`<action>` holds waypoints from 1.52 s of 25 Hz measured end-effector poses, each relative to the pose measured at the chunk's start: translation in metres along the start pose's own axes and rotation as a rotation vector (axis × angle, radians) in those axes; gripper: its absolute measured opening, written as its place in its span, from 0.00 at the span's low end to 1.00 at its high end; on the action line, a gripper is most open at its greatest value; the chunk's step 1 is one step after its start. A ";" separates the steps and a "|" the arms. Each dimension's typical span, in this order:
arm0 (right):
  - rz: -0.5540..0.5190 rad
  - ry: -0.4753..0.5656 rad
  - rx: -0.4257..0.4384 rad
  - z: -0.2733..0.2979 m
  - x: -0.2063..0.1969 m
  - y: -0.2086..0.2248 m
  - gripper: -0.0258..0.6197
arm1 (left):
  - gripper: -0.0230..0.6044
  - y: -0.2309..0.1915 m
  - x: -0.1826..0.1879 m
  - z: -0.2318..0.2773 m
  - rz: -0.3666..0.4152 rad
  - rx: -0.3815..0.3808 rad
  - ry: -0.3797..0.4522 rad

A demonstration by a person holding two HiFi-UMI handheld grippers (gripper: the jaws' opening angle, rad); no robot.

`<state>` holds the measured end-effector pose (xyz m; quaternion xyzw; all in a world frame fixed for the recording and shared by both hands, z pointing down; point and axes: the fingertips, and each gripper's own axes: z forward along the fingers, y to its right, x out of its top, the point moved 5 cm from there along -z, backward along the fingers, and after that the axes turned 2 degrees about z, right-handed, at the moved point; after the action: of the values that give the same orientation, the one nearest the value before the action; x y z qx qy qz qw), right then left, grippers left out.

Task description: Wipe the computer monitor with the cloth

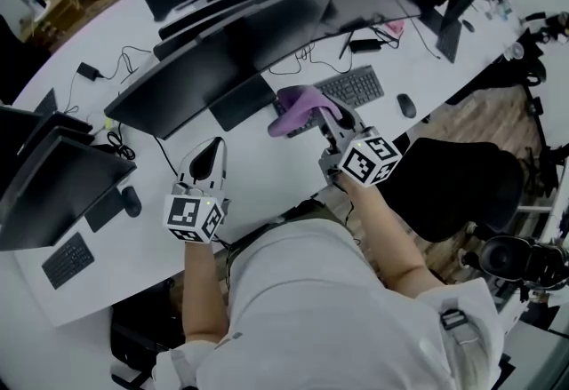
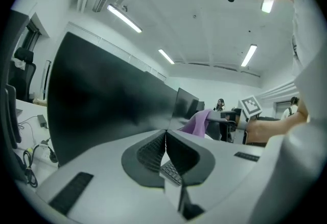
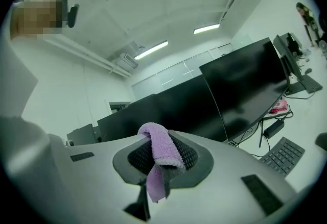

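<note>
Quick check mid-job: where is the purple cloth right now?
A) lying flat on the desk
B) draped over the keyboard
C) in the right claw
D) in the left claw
C: the right gripper view shows the purple cloth pinched between the closed jaws of the right claw.

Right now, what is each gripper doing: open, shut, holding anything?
Left gripper: shut, nothing between its jaws.
Right gripper: shut on the purple cloth.
</note>
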<state>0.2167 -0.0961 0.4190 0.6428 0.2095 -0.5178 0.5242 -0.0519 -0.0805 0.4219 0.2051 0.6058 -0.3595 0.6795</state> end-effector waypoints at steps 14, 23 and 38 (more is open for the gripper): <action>-0.196 -0.028 0.091 -0.043 -0.009 -0.089 0.12 | 0.04 0.013 0.033 -0.056 0.120 0.011 0.037; -0.292 -0.050 0.113 -0.060 -0.023 -0.115 0.12 | 0.04 0.030 0.033 -0.065 0.177 0.009 0.031; -0.281 -0.077 0.075 -0.058 -0.027 -0.104 0.11 | 0.04 0.038 0.024 -0.063 0.167 -0.004 0.013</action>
<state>0.1478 0.0013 0.3906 0.6059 0.2579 -0.6177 0.4299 -0.0663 -0.0168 0.3816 0.2558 0.5919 -0.2988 0.7035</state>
